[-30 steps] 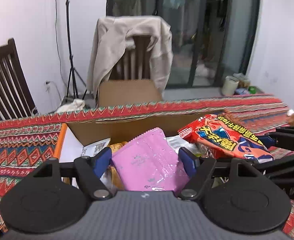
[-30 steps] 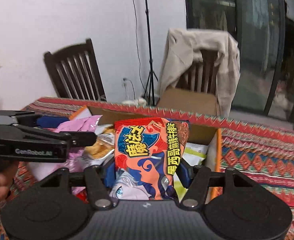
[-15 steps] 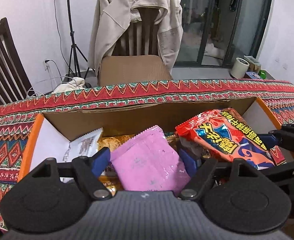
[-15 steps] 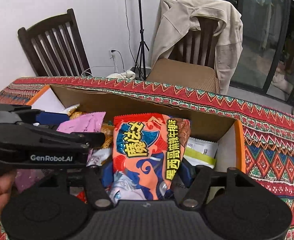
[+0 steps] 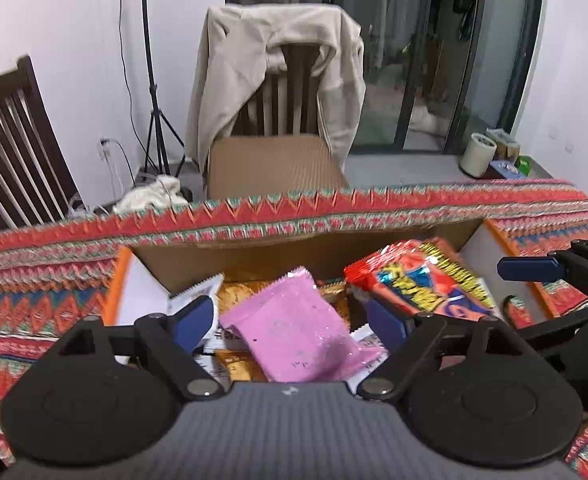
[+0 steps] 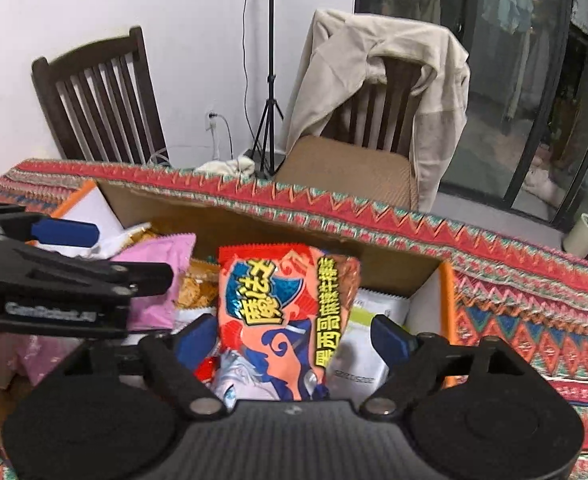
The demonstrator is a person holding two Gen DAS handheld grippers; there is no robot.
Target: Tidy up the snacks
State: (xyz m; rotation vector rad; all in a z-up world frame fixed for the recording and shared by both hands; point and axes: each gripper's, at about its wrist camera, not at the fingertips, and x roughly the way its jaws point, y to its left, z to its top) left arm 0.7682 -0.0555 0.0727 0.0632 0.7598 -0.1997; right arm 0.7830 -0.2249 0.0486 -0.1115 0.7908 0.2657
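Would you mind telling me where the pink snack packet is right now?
The pink snack packet sits between the left gripper fingers, over the open cardboard box, left of the red-orange snack bag.

pink packet (image 5: 298, 330) and red-orange packet (image 6: 283, 312) tilted above snack-filled cardboard box (image 5: 229, 258)

Two matching handheld units, left claw (image 5: 294, 326) and right claw (image 6: 296, 338): grey ribbed housing, paired matte-black round discs, black linkage arms with silver pivot screws, blue finger pads (image 5: 193, 323), grey "GenRobot.AI" lettering on a side bar, bare skin at frame edges.
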